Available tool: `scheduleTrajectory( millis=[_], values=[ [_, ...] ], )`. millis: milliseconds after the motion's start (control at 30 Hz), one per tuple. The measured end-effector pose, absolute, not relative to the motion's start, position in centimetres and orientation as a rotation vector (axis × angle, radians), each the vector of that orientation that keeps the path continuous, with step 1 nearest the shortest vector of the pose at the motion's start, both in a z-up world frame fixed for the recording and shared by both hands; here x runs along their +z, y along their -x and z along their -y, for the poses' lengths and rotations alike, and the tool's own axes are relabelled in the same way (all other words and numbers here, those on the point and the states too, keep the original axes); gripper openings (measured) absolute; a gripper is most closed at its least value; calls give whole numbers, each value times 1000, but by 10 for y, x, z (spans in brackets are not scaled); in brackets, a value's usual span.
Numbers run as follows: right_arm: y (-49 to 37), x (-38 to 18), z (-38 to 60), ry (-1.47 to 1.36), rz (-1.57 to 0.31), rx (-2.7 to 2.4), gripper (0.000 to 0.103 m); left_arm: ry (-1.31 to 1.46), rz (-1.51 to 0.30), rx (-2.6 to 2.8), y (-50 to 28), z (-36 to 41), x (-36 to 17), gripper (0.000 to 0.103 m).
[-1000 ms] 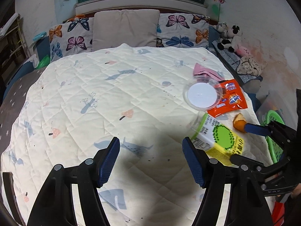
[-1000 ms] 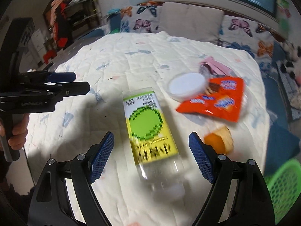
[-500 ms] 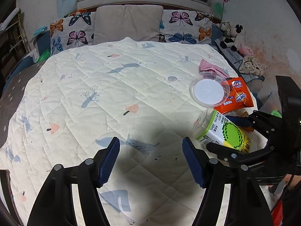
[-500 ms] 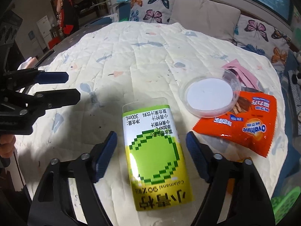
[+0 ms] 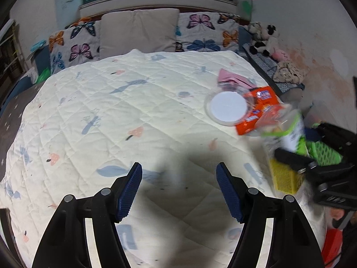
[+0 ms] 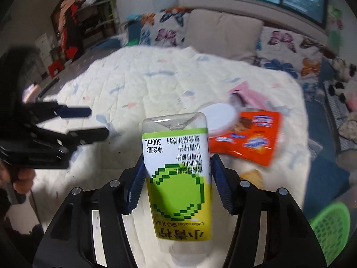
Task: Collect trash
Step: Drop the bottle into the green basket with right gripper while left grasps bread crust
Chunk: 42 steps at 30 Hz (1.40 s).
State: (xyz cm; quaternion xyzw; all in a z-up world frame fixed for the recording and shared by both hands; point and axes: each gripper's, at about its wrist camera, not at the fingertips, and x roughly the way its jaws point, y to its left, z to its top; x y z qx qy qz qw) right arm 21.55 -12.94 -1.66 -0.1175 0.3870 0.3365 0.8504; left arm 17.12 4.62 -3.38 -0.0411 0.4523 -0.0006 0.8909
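Observation:
My right gripper (image 6: pixel 177 183) is shut on a clear plastic juice bottle (image 6: pixel 176 172) with a green and yellow label, held lifted off the quilt; the bottle also shows blurred in the left wrist view (image 5: pixel 283 140). An orange snack wrapper (image 6: pixel 247 139), a round clear lid (image 6: pixel 219 115), a pink paper (image 6: pixel 250 92) and a small orange scrap (image 6: pixel 251 176) lie on the bed's right side. My left gripper (image 5: pixel 179 192) is open and empty above the near middle of the quilt; it also shows in the right wrist view (image 6: pixel 89 122).
The white quilted bed cover (image 5: pixel 111 111) fills the view, with pillows (image 5: pixel 138 31) at the head. A green basket (image 6: pixel 330 227) stands off the bed's right edge. Plush toys (image 5: pixel 265 40) lie along the right wall.
My right gripper has shut on the juice bottle and lifted it off the quilt. The left gripper has stayed open, with its view shifting slightly.

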Motion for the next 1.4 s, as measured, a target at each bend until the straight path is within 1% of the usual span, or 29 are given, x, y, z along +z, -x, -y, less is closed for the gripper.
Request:
scheduleTrajectory(
  millis=[333, 633, 900, 1233, 1300, 1367, 1400],
  values=[
    [-184, 17, 209, 107, -747, 543, 57, 20, -949, -131, -184, 10, -44, 67],
    [-178, 37, 263, 33, -709, 387, 56, -21, -954, -249, -205, 59, -55, 67],
    [-174, 37, 300, 24, -714, 277, 56, -61, -957, -356, -230, 104, -63, 67],
    [-168, 30, 345, 6, -728, 144, 56, -144, -971, -353, -251, 131, -83, 66],
    [-168, 25, 353, -4, -739, 123, 56, -164, -972, -355, -253, 135, -86, 64],
    [-169, 20, 362, -17, -752, 101, 56, -170, -981, -359, -256, 137, -89, 59],
    [-169, 16, 366, -20, -760, 88, 56, -171, -987, -362, -258, 138, -91, 55]
  ],
)
